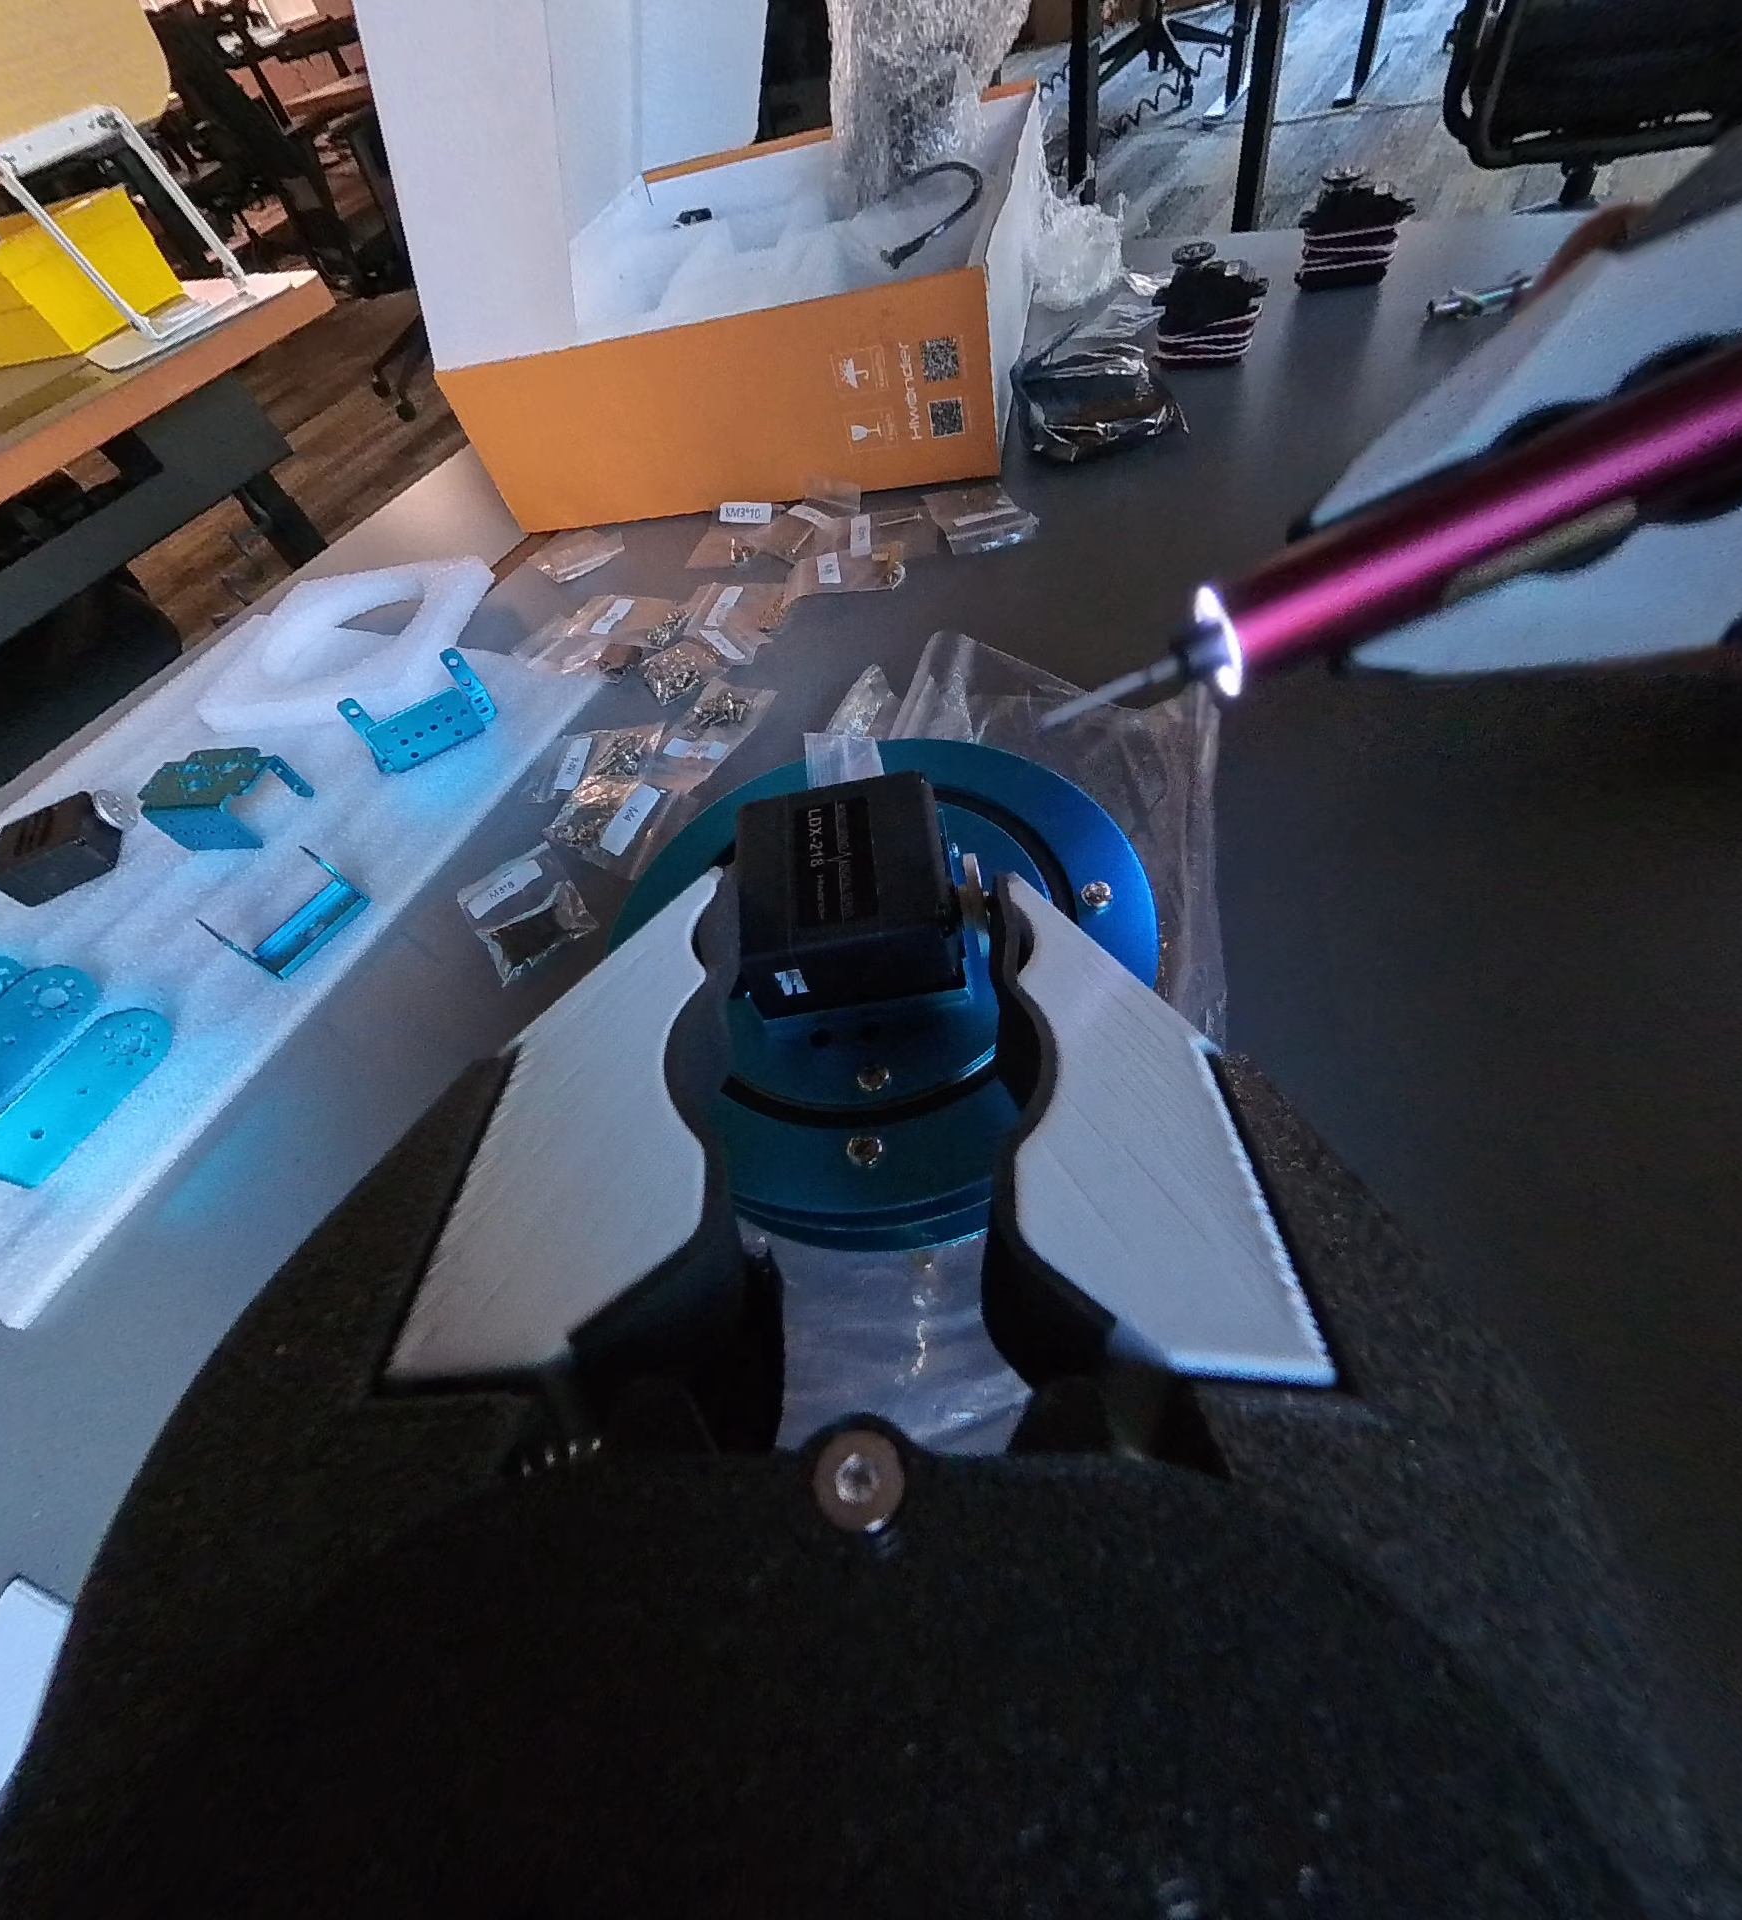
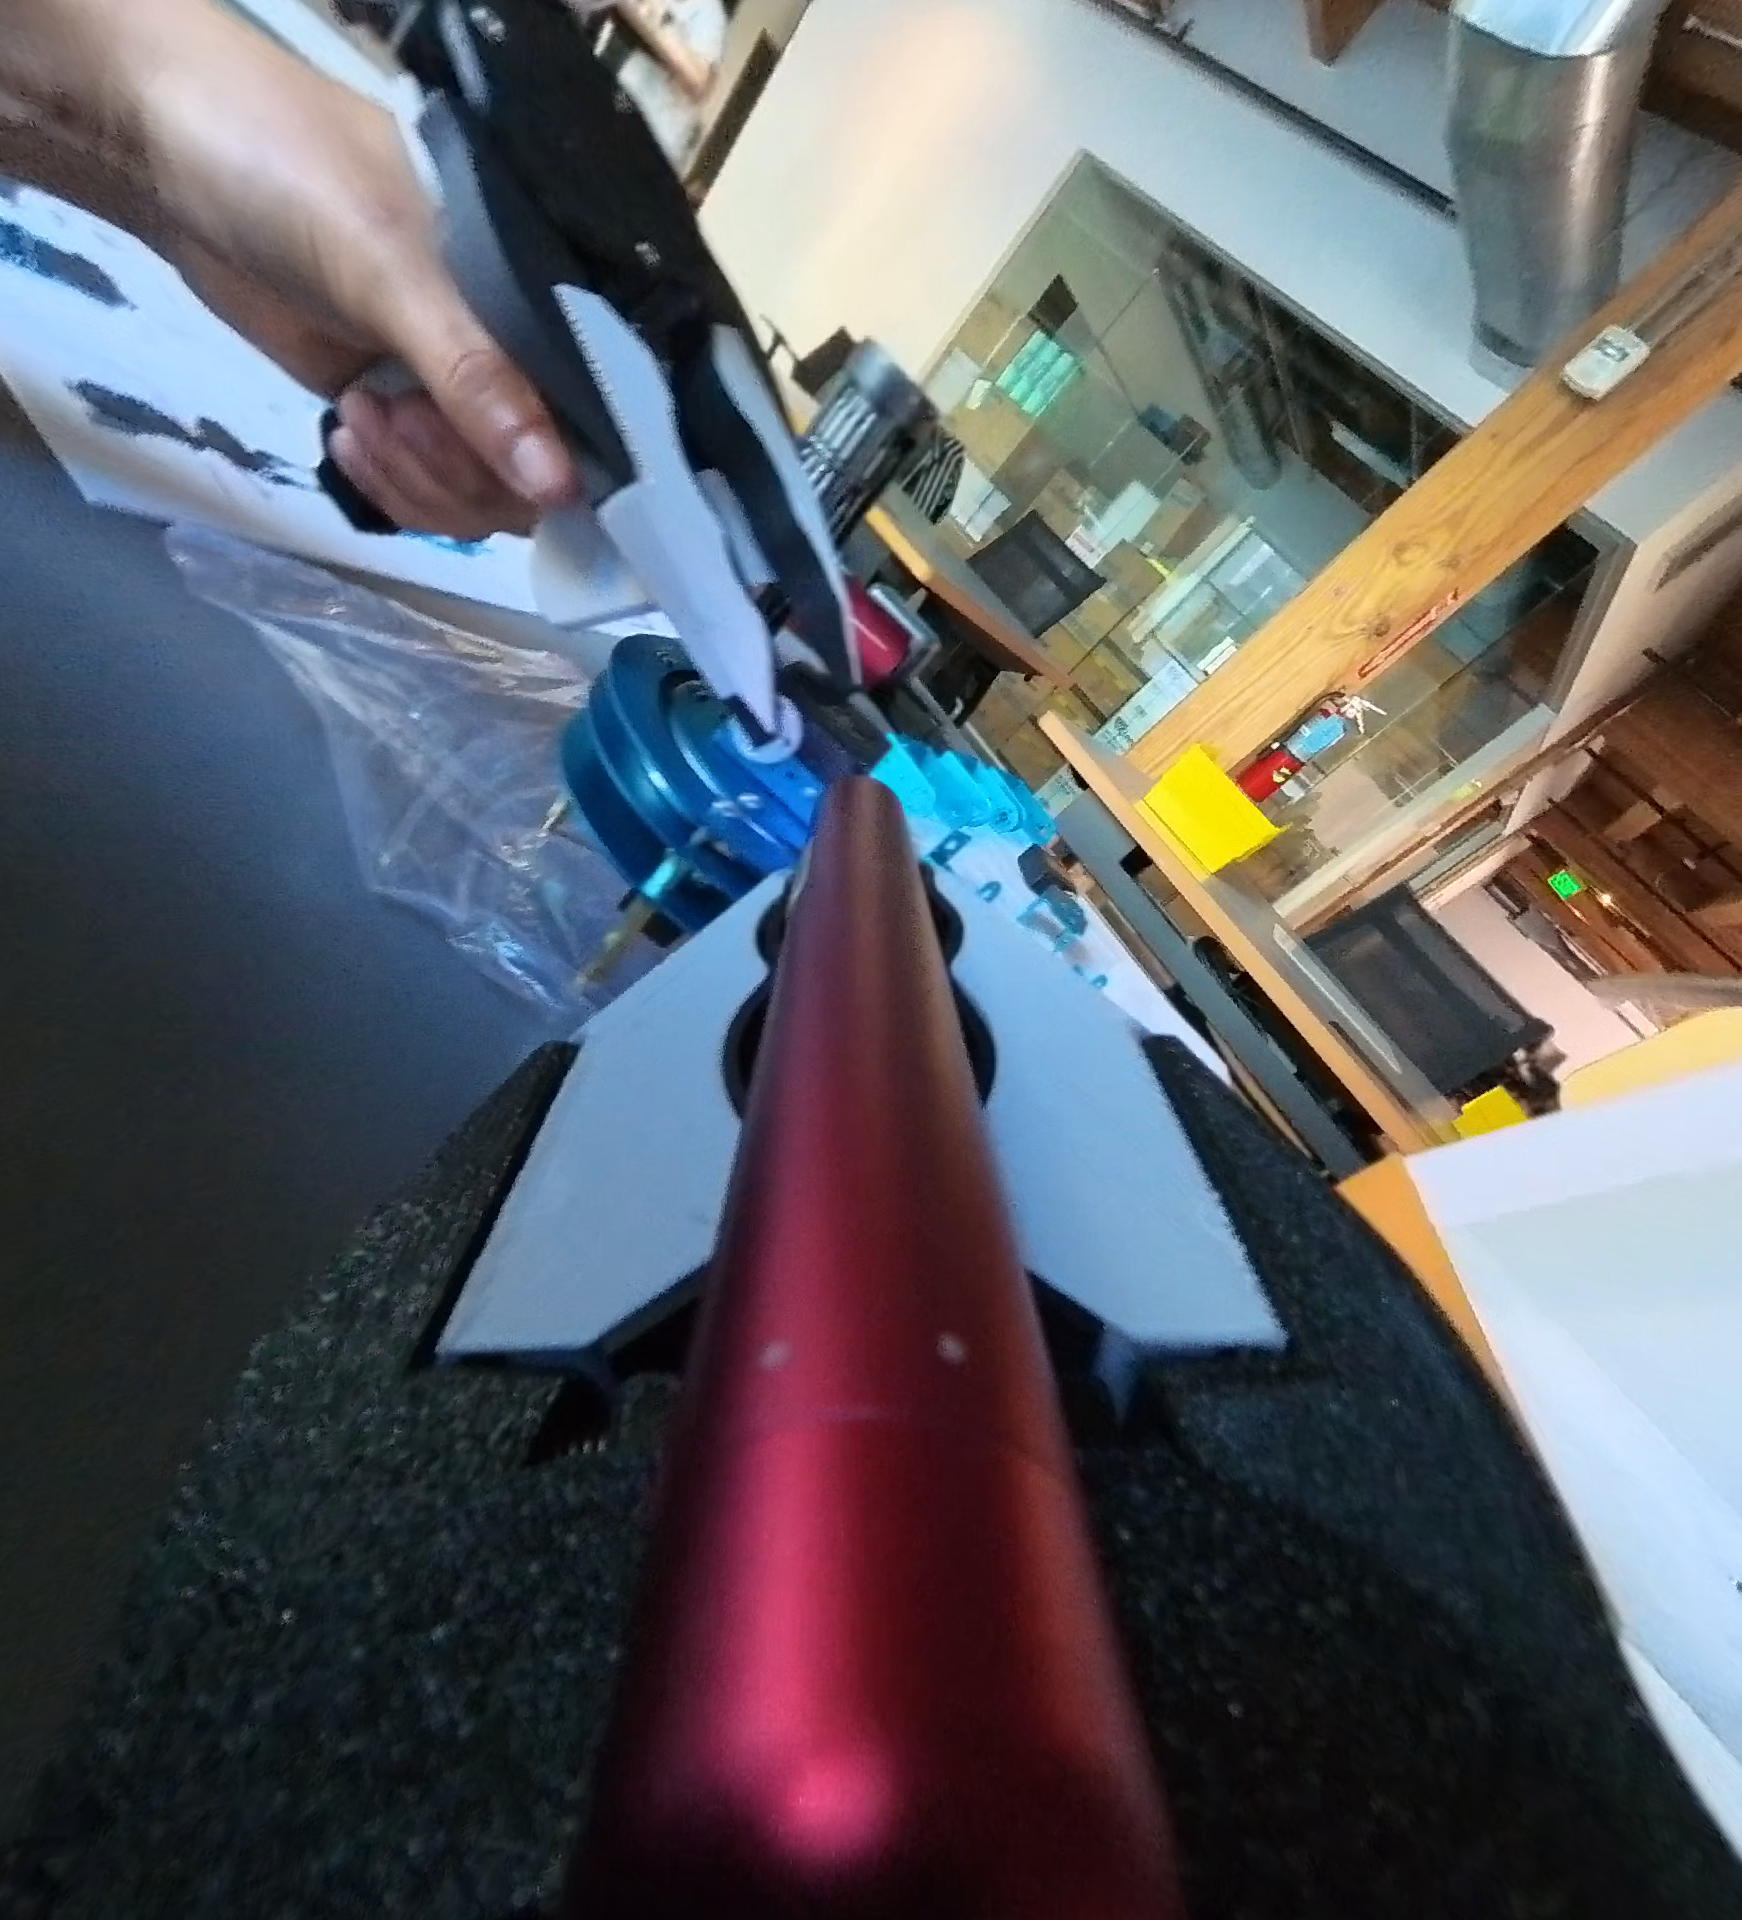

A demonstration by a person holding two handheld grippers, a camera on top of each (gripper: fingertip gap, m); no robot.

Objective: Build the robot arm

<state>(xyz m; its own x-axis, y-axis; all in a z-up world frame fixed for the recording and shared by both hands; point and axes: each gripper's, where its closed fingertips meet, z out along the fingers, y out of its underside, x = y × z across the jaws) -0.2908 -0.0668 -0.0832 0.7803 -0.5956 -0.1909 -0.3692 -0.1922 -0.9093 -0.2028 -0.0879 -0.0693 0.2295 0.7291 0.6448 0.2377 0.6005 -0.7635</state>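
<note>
On the left of the dark grey table (image 1: 1469, 1039), a white foam sheet (image 1: 171, 1039) carries blue anodised metal brackets (image 1: 36, 1081) and a spare black servo (image 1: 56, 847), with small clear bags of screws (image 1: 628, 769) scattered just beside it. At the centre, the left gripper (image 1: 851, 909) has its white fingers (image 1: 618, 1039) closed on a black box-shaped servo motor (image 1: 846, 894) seated on a round blue metal base (image 1: 877, 1049). The servo looks rigid, compact and smooth-sided, so its flat flanks appear the sound place to grip; the base looks heavy enough to stay put. To the right, the right gripper (image 2: 862, 925) is clamped around a magenta metal electric screwdriver (image 1: 1532, 509), its lit tip hovering over crumpled clear plastic wrap (image 1: 1137, 727), apart from the base.
</note>
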